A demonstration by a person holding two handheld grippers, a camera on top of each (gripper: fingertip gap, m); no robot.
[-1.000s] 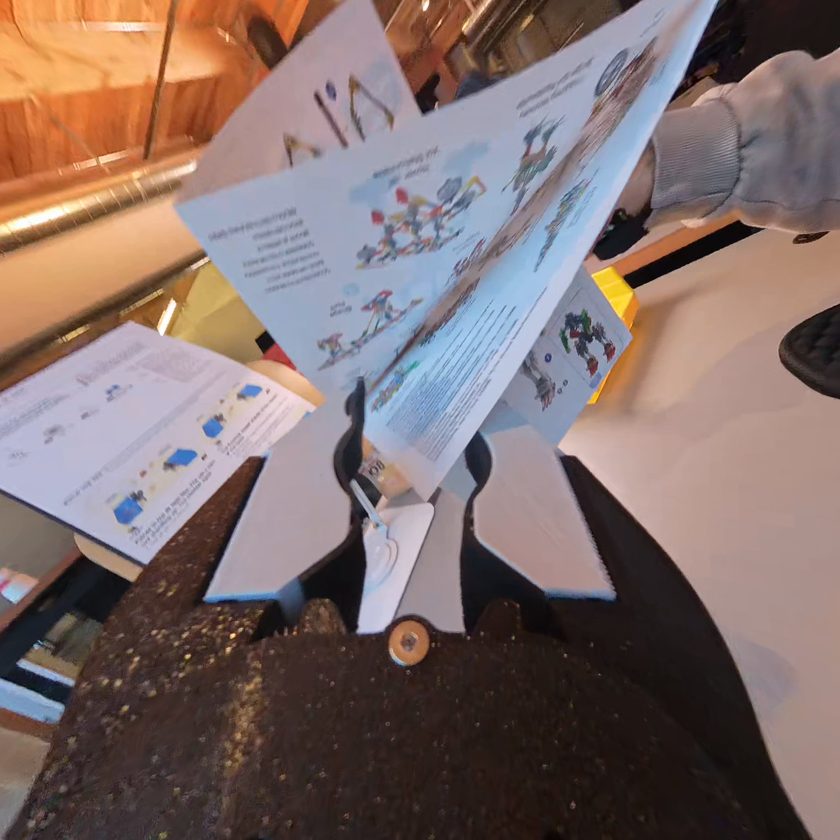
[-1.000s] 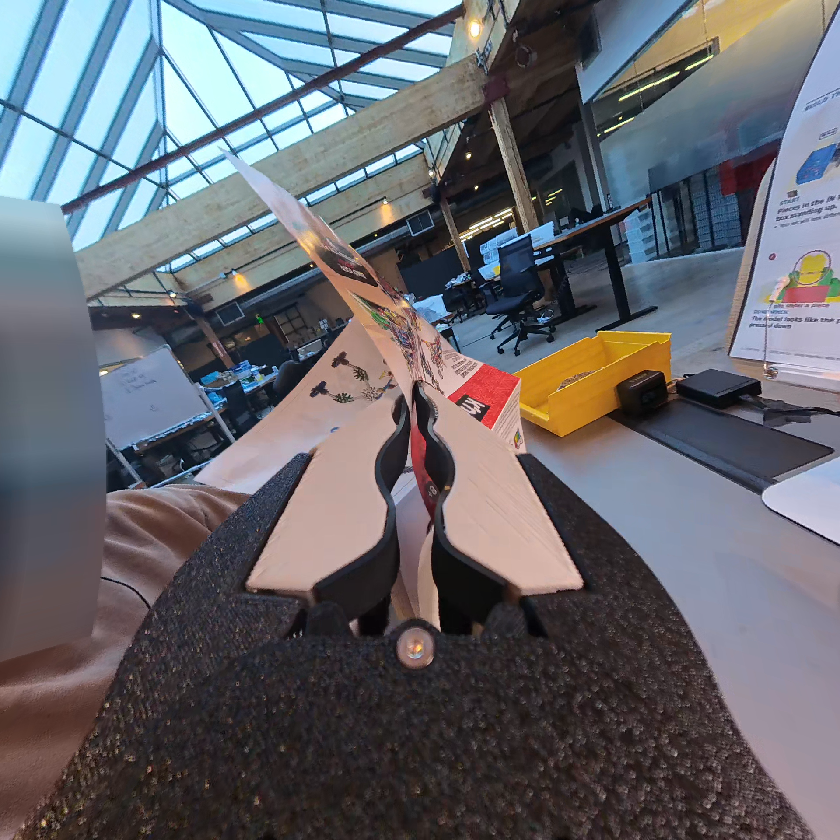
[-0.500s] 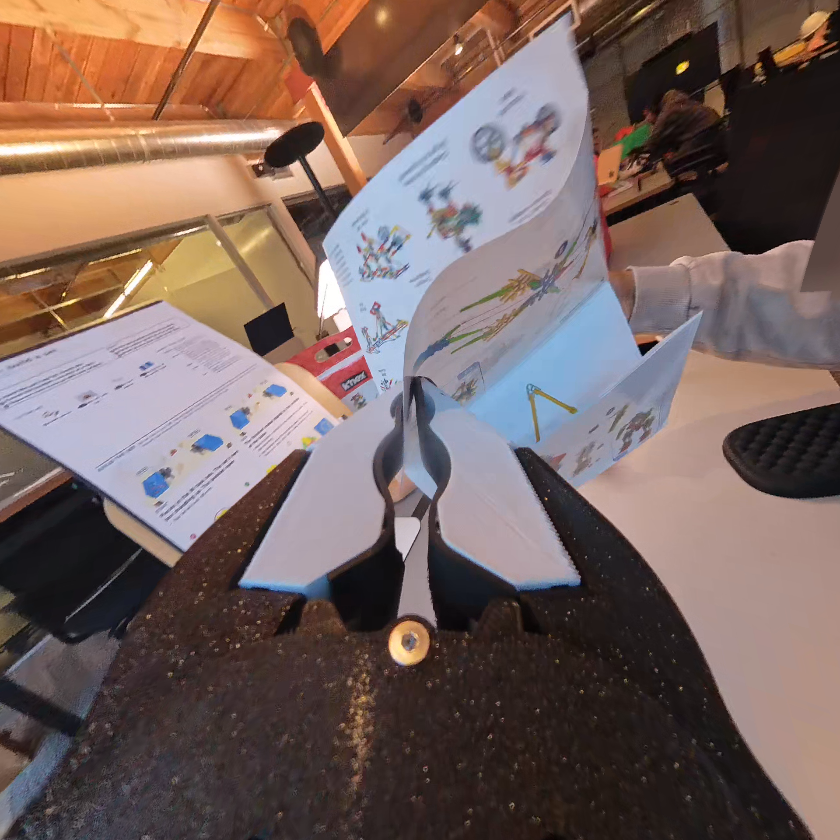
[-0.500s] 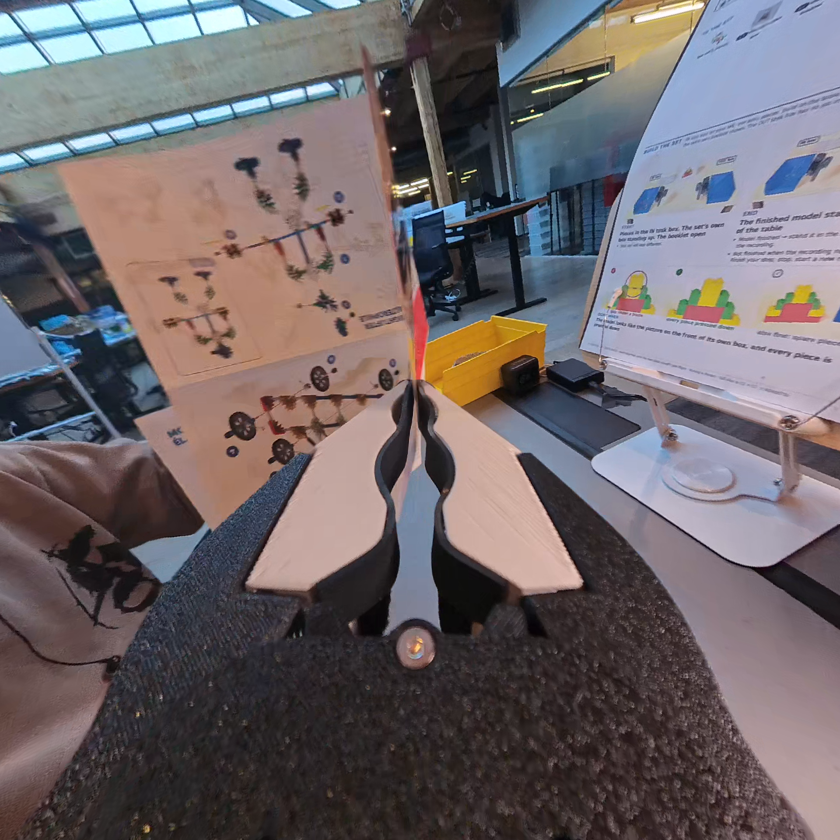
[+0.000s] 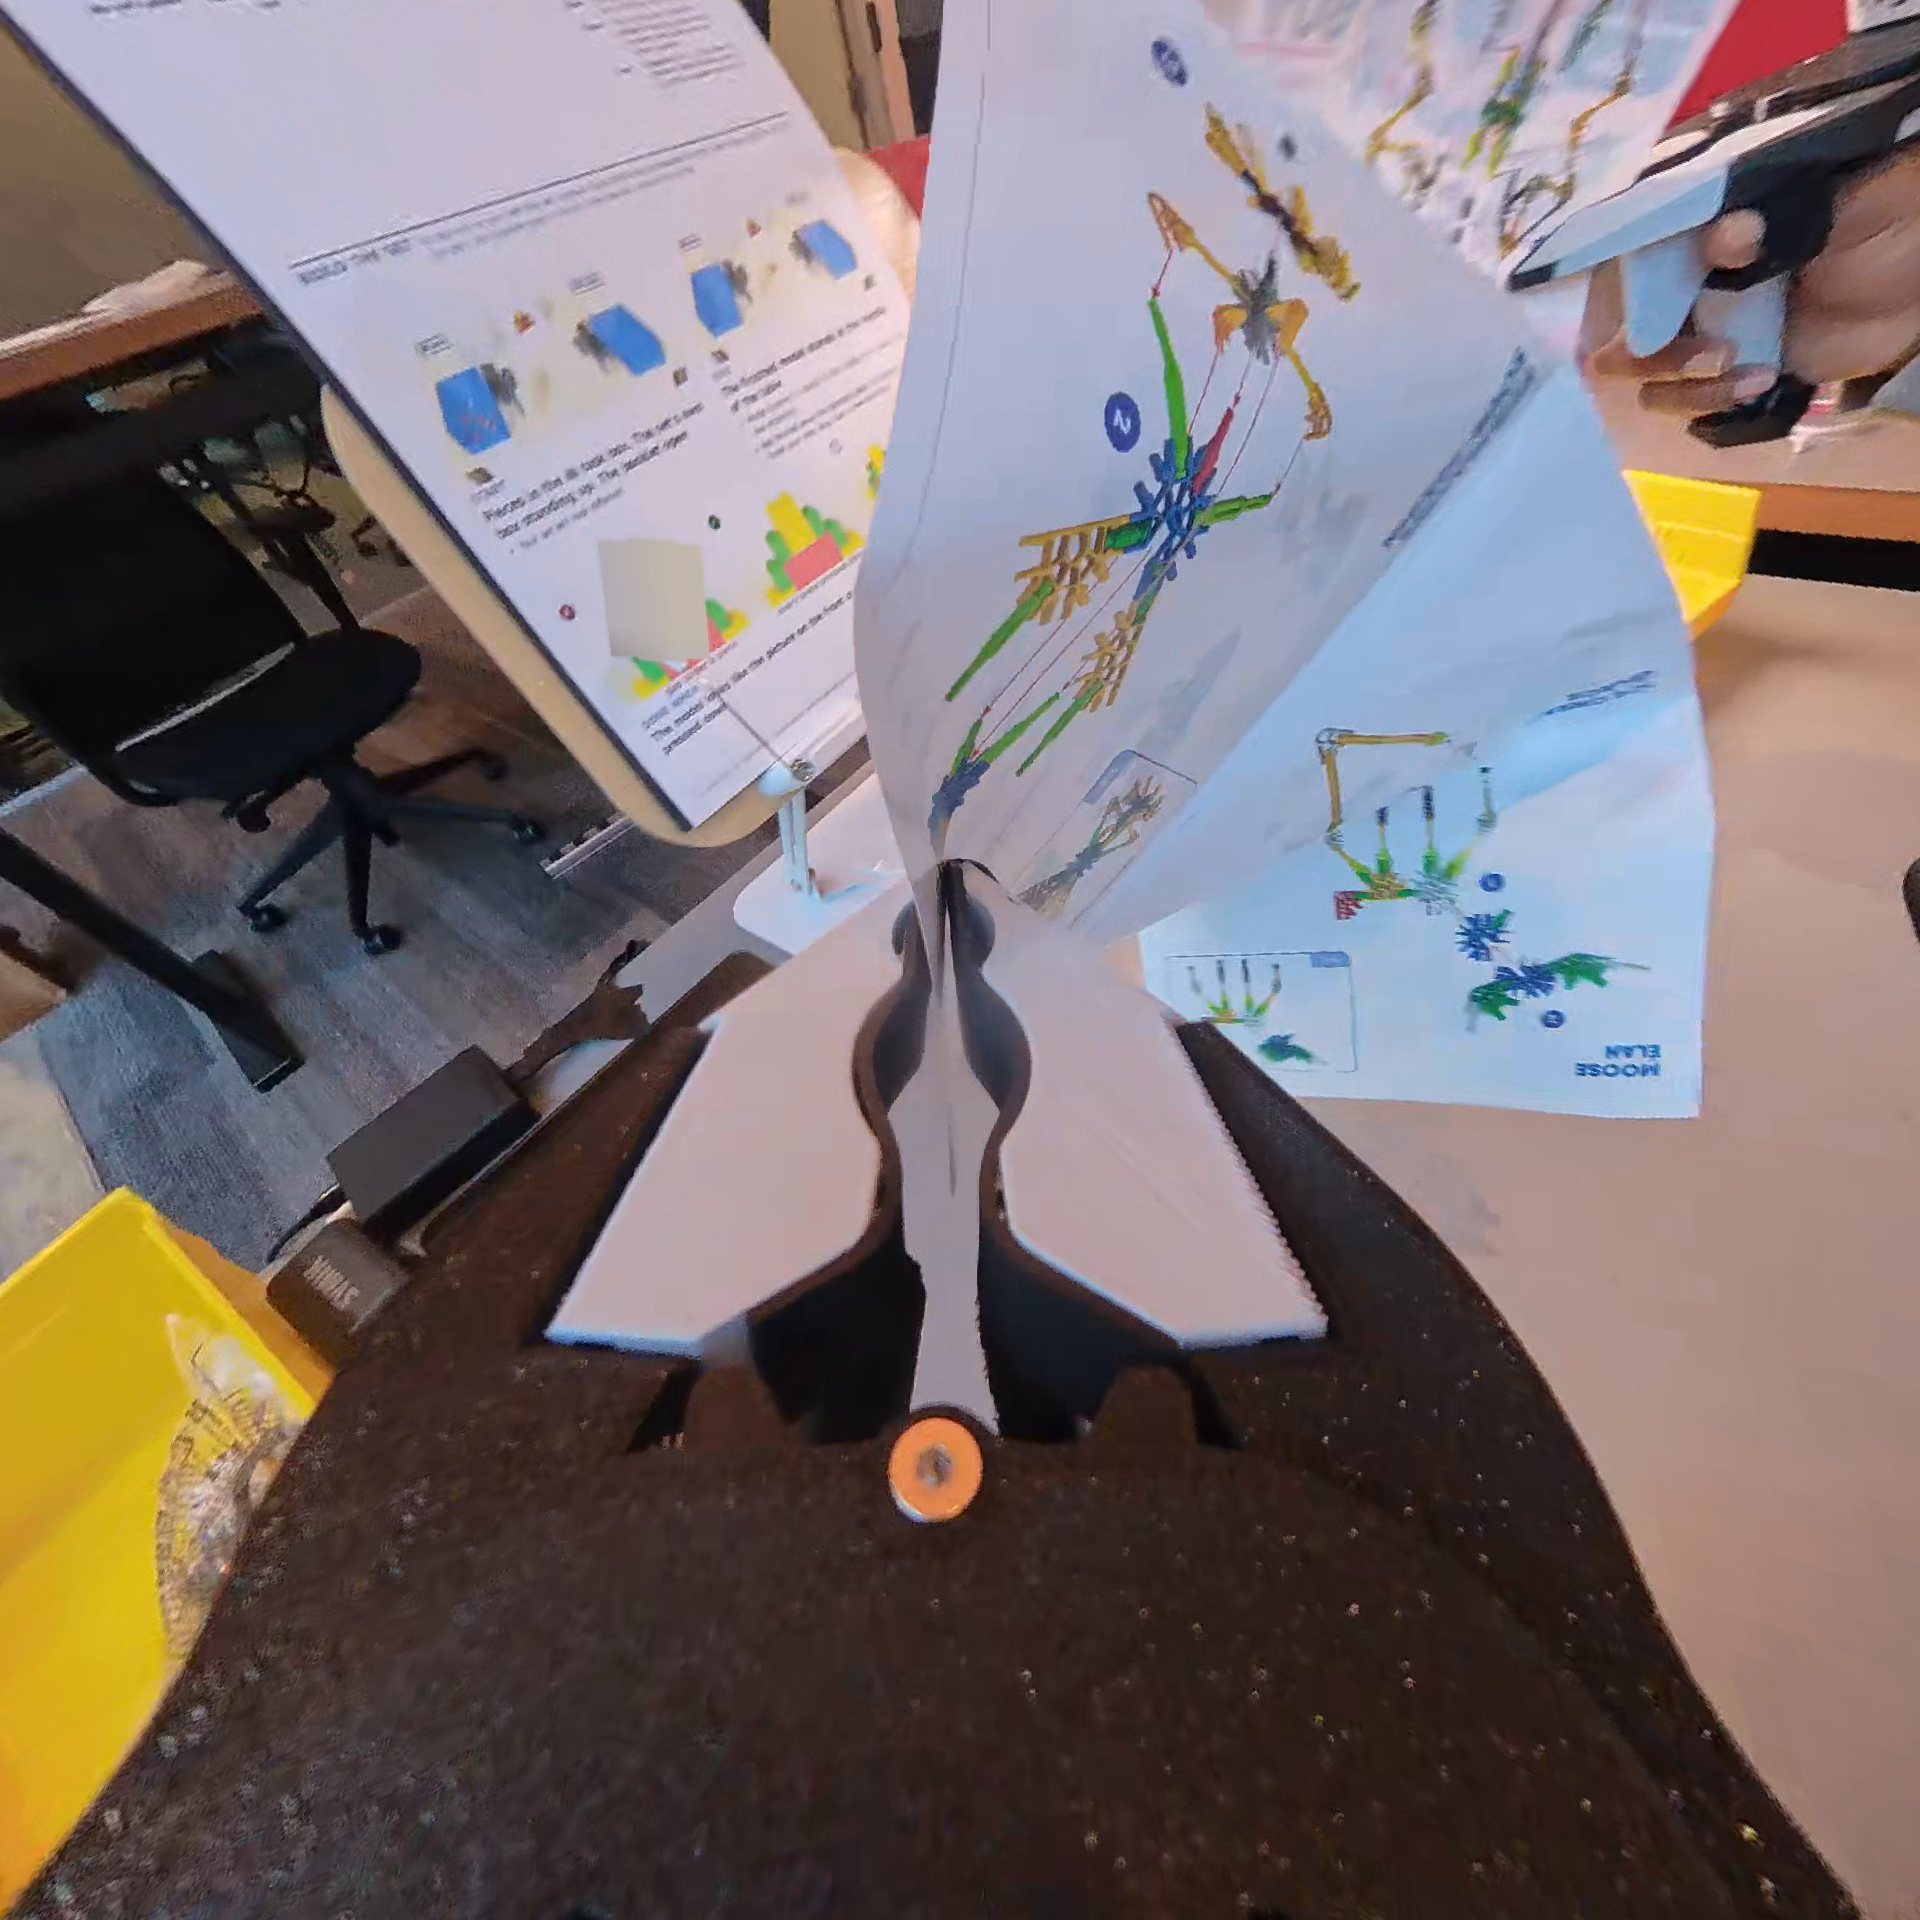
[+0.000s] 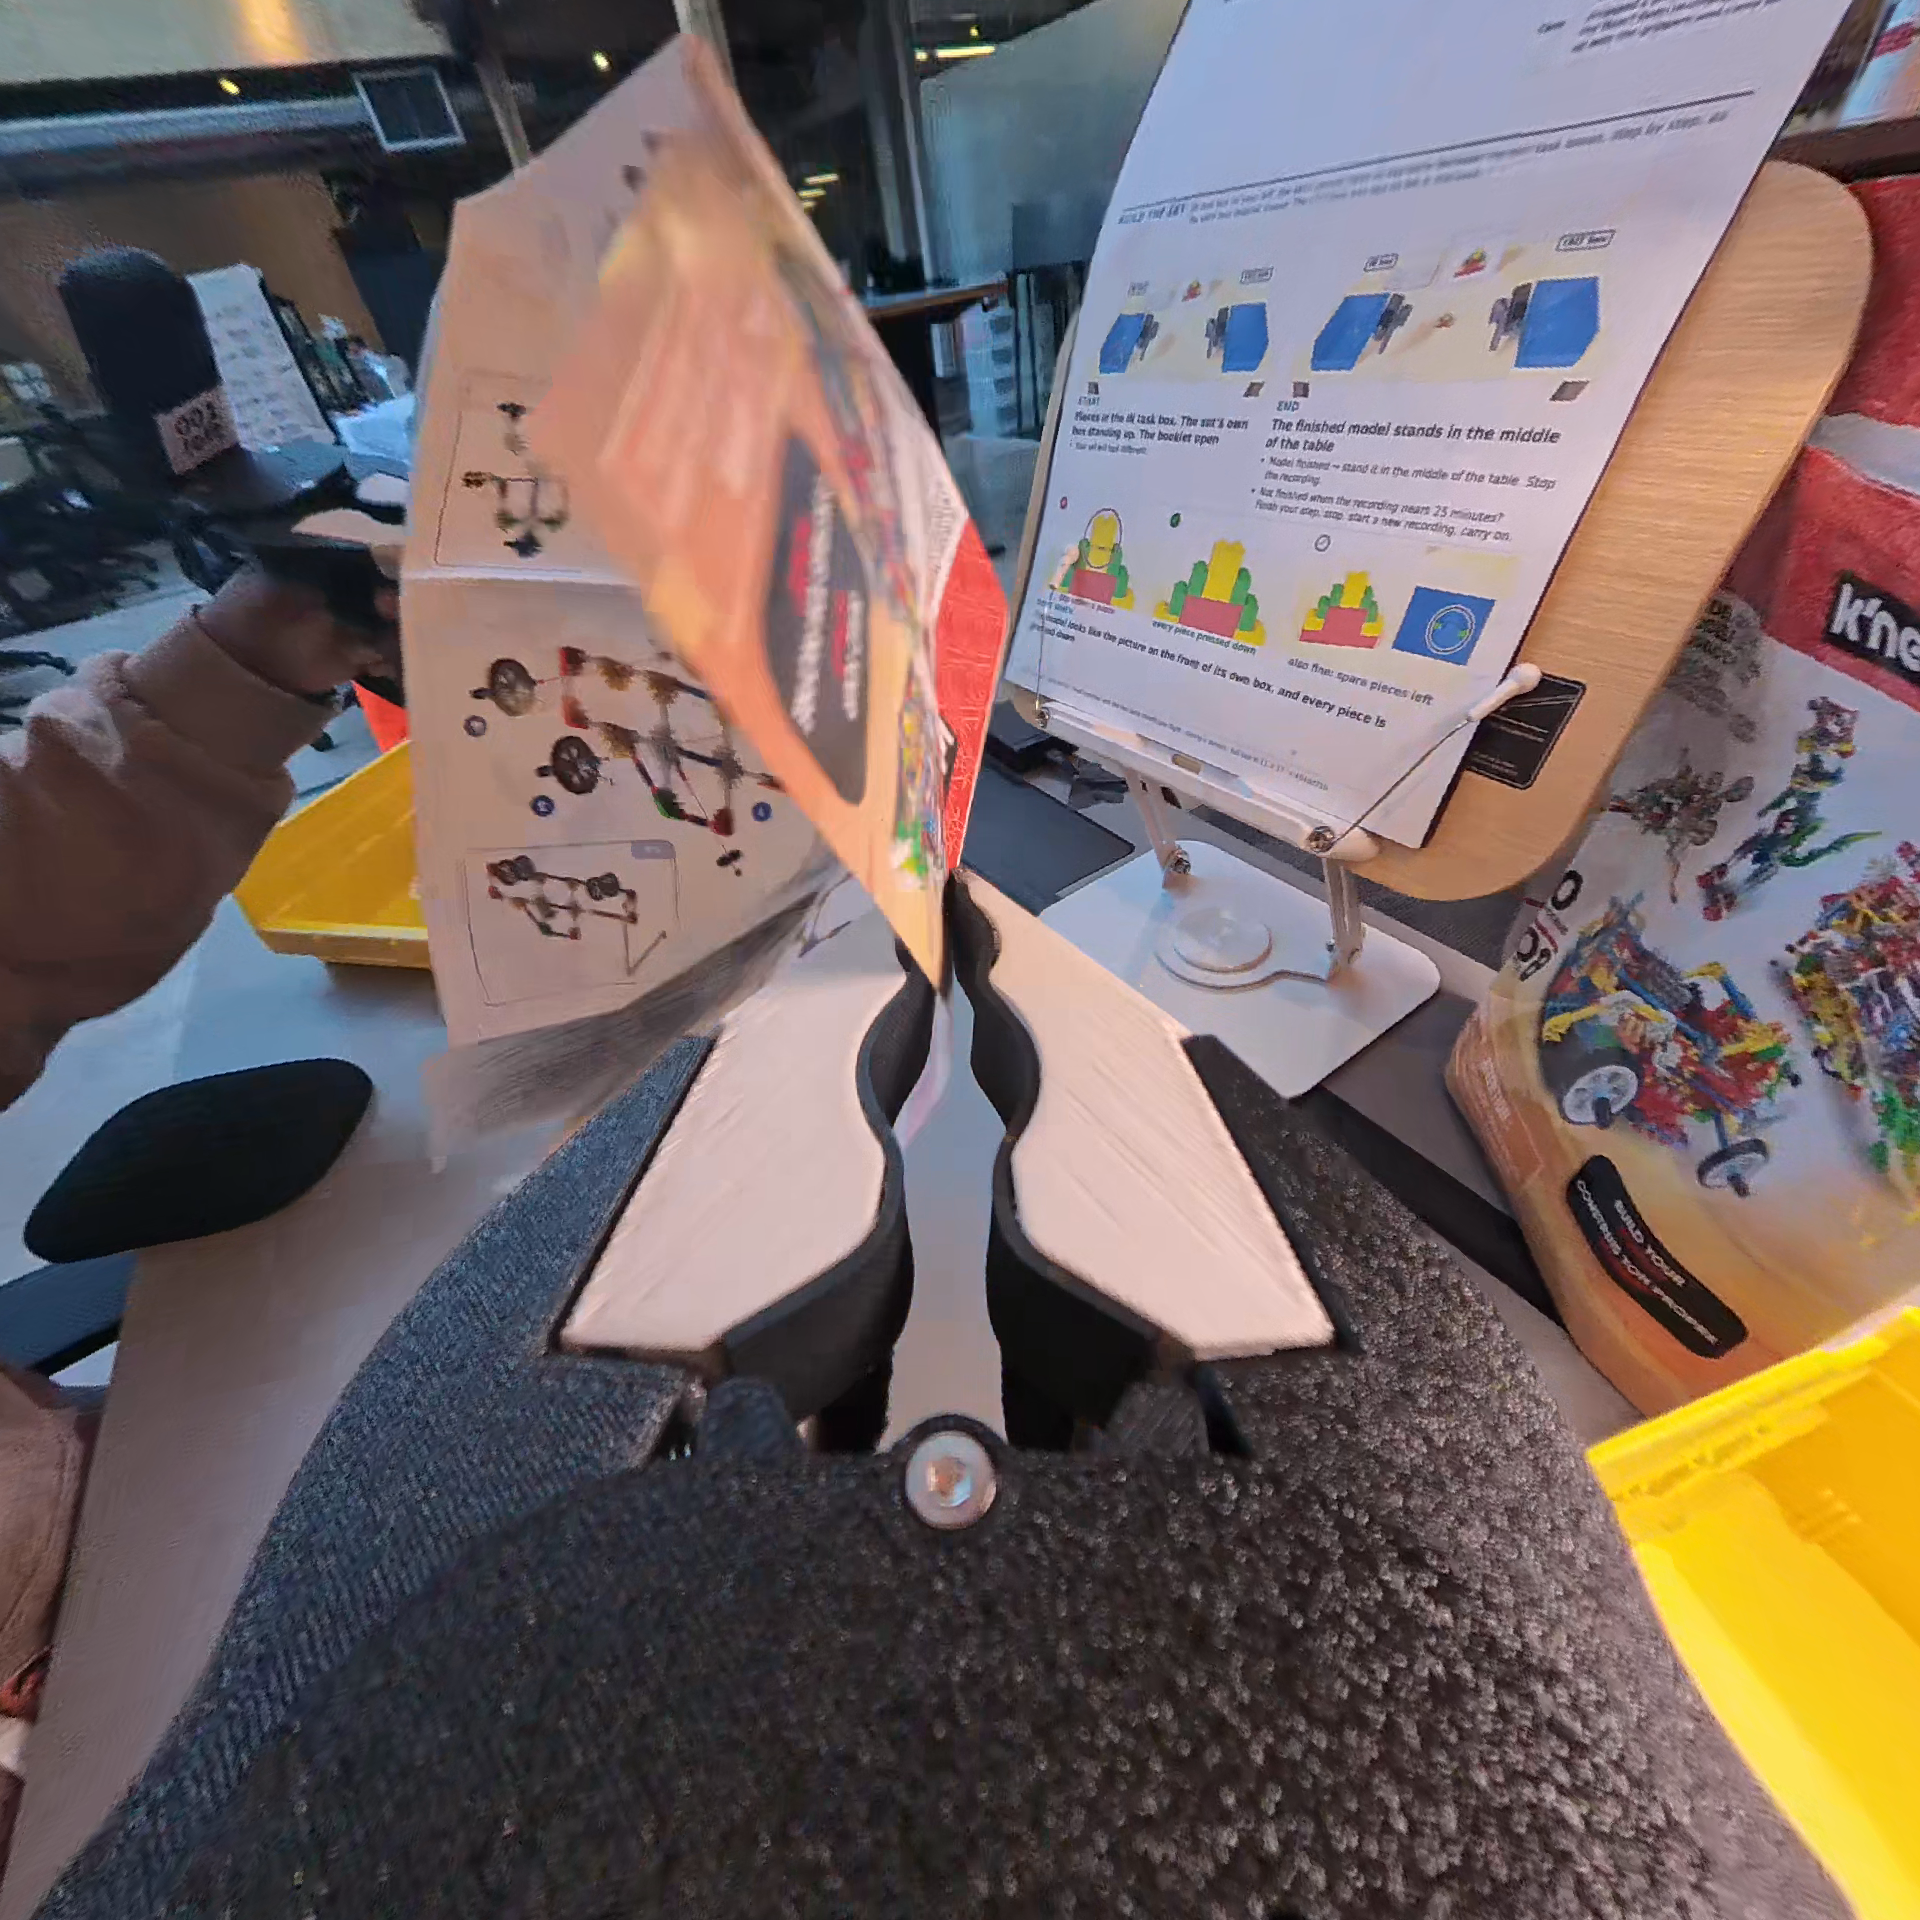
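Note:
An instruction booklet (image 5: 1122, 436) with coloured drawings of rod-and-connector toy models hangs open above the table. My left gripper (image 5: 943, 885) is shut on the lower edge of one white page. My right gripper (image 6: 951, 920) is shut on the corner of the booklet's orange and red cover (image 6: 790, 499). Other pages (image 6: 561, 790) fan out to its left. The right gripper shows at the top right of the left wrist view (image 5: 1662, 208), held by a hand. The hand and tan sleeve (image 6: 156, 748) that hold the left gripper show at the left of the right wrist view.
A printed sheet stands on a wooden stand (image 6: 1704, 499) behind the booklet and also shows in the left wrist view (image 5: 582, 343). A toy box (image 6: 1714, 966) stands at the right. Yellow bins (image 6: 1797, 1579) (image 6: 343, 883) (image 5: 73, 1475), a black pad (image 6: 197, 1153), a power brick (image 5: 426, 1132). Left tips to right tips: about 35 cm.
Both grippers have tipped down toward the table and carried the booklet with them. The pages have spread wider apart. Both stay shut on the booklet.

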